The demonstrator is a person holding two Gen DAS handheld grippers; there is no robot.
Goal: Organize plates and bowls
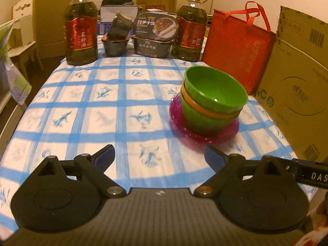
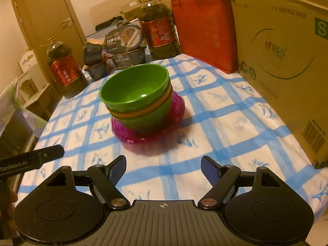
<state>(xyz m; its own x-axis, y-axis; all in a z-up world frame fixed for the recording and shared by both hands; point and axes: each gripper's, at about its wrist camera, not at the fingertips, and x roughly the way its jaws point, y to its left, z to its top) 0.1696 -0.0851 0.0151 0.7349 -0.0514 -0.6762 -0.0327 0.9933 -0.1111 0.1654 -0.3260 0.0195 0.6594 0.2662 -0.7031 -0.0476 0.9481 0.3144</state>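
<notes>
So on the far left of the blue-checked tablecloth (image 1: 127, 94) there's a big oil bottle with a red label (image 1: 81, 30), then a small dark food tub (image 1: 115, 45) with a packet leaning on it, then two stacked instant-rice boxes (image 1: 154, 39), a second oil bottle (image 1: 189, 30), a red tote bag (image 1: 239, 47), and a big cardboard box (image 1: 295, 94) standing along the right edge.

The dishes are all in one pile right of centre: a green bowl (image 1: 215, 90) on top, tilted a bit, nested in an orange bowl (image 1: 205, 108) where only the rim shows, that one sitting in another green bowl (image 1: 196, 119), and the whole lot resting on a magenta plate (image 1: 205, 135). From the right wrist view the same stack (image 2: 141, 100) sits just left of centre.

Left gripper (image 1: 160, 155) hovers over the cloth near the stack, jaws spread wide, nothing in them. Right gripper (image 2: 163, 165) is the same deal: jaws wide apart, empty, stack straight ahead of it, not touching.
</notes>
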